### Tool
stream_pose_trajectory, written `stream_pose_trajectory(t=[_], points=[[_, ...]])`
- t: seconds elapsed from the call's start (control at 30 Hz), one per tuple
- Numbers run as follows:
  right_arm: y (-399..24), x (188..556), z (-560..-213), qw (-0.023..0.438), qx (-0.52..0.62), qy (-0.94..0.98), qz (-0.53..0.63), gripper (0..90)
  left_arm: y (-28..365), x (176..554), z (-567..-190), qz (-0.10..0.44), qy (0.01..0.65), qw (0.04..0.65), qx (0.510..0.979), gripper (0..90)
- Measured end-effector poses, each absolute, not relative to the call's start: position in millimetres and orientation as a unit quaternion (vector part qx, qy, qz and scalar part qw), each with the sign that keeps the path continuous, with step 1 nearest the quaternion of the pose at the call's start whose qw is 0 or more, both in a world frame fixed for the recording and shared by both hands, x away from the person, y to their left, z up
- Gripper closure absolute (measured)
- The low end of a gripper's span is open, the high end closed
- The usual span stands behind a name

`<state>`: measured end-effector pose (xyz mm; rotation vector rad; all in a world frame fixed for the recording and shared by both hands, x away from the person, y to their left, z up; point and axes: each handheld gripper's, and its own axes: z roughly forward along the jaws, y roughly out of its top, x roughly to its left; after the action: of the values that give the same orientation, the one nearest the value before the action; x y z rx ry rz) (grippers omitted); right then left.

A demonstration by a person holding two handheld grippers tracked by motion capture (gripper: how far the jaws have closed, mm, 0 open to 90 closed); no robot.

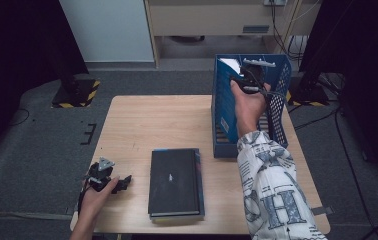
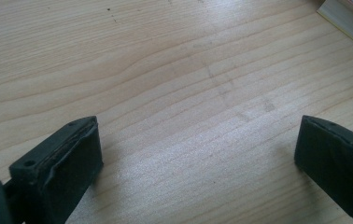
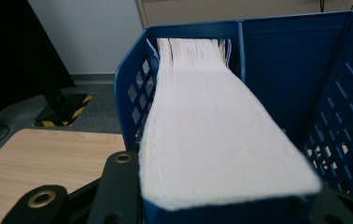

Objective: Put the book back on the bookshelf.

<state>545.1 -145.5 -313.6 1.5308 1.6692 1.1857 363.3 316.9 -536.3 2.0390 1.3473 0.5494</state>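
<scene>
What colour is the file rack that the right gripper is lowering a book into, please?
Blue; the file rack shows best in the right gripper view.

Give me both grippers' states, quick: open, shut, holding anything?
Left gripper: open, nothing between the jaws, low over the bare table.
Right gripper: shut on a thick book, which is standing in the blue file bin.

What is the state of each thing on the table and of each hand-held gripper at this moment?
Left hand-held gripper: open, jaws wide apart over bare wood, holding nothing.
Right hand-held gripper: shut on the blue-covered book, raised inside the file box.
Blue-covered book: held page edges up, partly in the left compartment.
Black book: closed, lying flat on the table.
Blue file box: upright at the table's far right.
Table: wooden.
</scene>
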Motion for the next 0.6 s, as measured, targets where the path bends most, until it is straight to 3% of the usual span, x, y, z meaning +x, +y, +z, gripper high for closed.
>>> stream_pose_trajectory(t=[0.6], points=[[-140.9, 547.5, -333.6, 0.284, 0.579, 0.627, 0.437, 60.8, 316.9, 363.4, -536.4, 0.208, 0.51, 0.313, 0.774, 0.0]])
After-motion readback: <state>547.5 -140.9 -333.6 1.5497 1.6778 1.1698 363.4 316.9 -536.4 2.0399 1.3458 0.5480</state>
